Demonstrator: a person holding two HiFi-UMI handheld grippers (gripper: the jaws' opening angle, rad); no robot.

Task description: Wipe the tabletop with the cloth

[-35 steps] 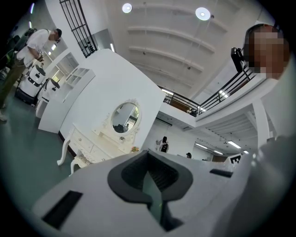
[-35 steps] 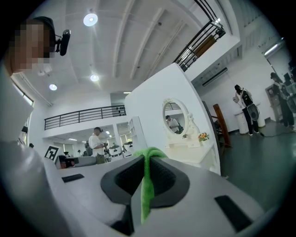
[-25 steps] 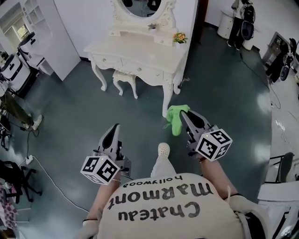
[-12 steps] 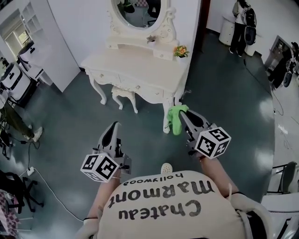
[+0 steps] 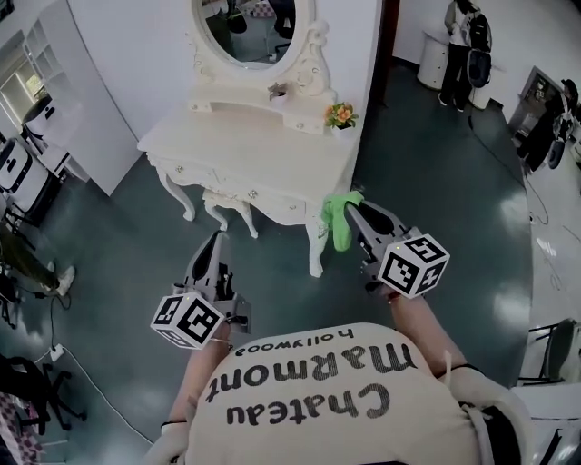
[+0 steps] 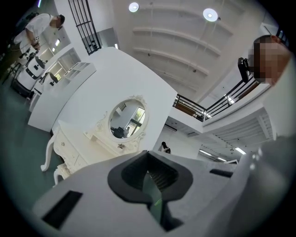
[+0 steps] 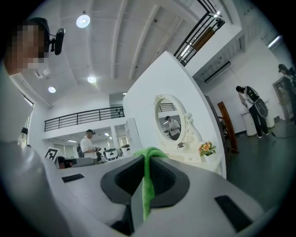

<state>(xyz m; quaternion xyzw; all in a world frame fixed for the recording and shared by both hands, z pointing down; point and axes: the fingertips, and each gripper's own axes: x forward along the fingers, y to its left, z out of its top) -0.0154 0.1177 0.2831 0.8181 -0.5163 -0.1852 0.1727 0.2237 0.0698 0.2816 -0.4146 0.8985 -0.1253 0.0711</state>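
Note:
A white dressing table [image 5: 218,150] with an oval mirror [image 5: 250,23] stands ahead of me in the head view, its tabletop bare apart from a small pot of flowers [image 5: 341,114] at the right rear corner. My right gripper [image 5: 349,211] is shut on a green cloth [image 5: 339,218], which hangs beside the table's front right corner; the cloth [image 7: 147,183] is pinched between the jaws in the right gripper view. My left gripper [image 5: 216,240] is held low in front of the table, jaws together with nothing between them, also in the left gripper view [image 6: 155,183].
A white stool [image 5: 227,204] sits under the table. White shelving [image 5: 54,73] stands at the left, chairs and cables along the left edge. People and equipment [image 5: 467,36] stand at the back right. The floor is dark green.
I have stepped closer to the dressing table, which now sits lower and nearer in the head view. The right gripper with the cloth has come up to the table's front right corner.

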